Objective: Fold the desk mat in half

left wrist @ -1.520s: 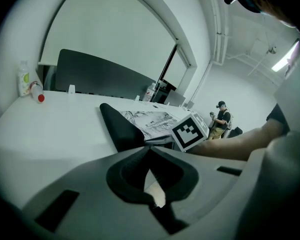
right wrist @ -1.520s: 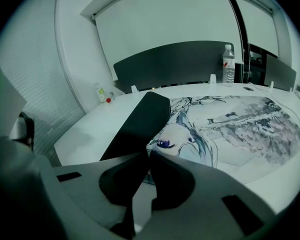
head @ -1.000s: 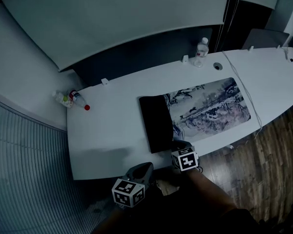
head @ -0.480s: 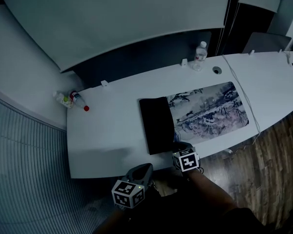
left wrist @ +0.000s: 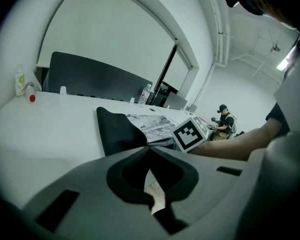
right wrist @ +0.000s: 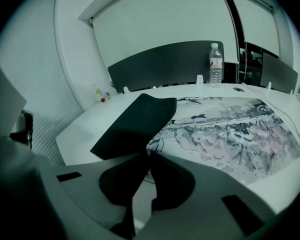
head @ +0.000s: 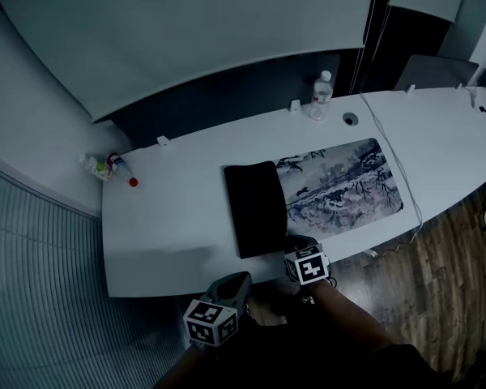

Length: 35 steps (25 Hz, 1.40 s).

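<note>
Desk mat (head: 344, 186) flat on the white table (head: 166, 221), close to its near edge; left end folded over, black underside up. Right gripper (head: 292, 241) at the table's near edge, jaws clenched on the mat's folded corner. Left gripper (head: 245, 278) just off that edge, jaws pressed together, empty.

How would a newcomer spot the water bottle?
Find the long white table and the dark panel behind it. The water bottle stands upright at the far edge, beyond the desk mat. Unlike the small bottles at the left corner, it is tall and clear.
</note>
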Each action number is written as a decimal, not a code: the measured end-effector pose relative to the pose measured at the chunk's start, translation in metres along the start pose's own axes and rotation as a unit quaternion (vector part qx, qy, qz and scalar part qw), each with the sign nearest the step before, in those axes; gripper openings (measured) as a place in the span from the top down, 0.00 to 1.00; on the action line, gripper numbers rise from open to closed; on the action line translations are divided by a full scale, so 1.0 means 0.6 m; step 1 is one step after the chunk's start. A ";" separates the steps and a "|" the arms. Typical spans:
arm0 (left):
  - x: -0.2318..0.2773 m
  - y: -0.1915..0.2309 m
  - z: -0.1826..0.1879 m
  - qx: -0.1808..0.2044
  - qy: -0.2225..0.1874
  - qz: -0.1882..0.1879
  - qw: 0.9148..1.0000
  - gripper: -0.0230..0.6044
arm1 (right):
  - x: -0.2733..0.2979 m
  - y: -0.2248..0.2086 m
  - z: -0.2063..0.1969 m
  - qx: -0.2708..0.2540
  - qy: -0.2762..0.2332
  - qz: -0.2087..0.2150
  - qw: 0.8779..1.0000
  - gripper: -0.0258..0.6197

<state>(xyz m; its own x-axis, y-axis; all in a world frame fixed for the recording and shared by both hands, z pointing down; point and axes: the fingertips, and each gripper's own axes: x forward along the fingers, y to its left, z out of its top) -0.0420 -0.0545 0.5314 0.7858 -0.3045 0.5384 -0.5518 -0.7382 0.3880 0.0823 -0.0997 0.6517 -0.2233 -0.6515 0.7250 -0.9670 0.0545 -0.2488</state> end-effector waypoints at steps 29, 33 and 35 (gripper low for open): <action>0.136 -0.118 0.043 0.013 0.008 -0.006 1.000 0.95 | -0.055 -0.160 -0.009 0.019 -0.005 0.007 1.000 0.90; 0.153 -0.137 0.045 0.013 0.009 -0.004 1.000 0.95 | -0.066 -0.182 -0.010 0.019 -0.009 0.008 1.000 0.90; 0.161 -0.146 0.047 0.015 0.009 -0.003 1.000 0.95 | -0.071 -0.193 -0.008 0.014 -0.013 0.009 1.000 0.90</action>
<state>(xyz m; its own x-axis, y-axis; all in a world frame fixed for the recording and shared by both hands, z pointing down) 0.0904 -0.0360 0.5286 0.7841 -0.2888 0.5493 -0.5378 -0.7580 0.3691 0.2034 -0.0744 0.6527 -0.2371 -0.6699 0.7036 -0.9589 0.0452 -0.2801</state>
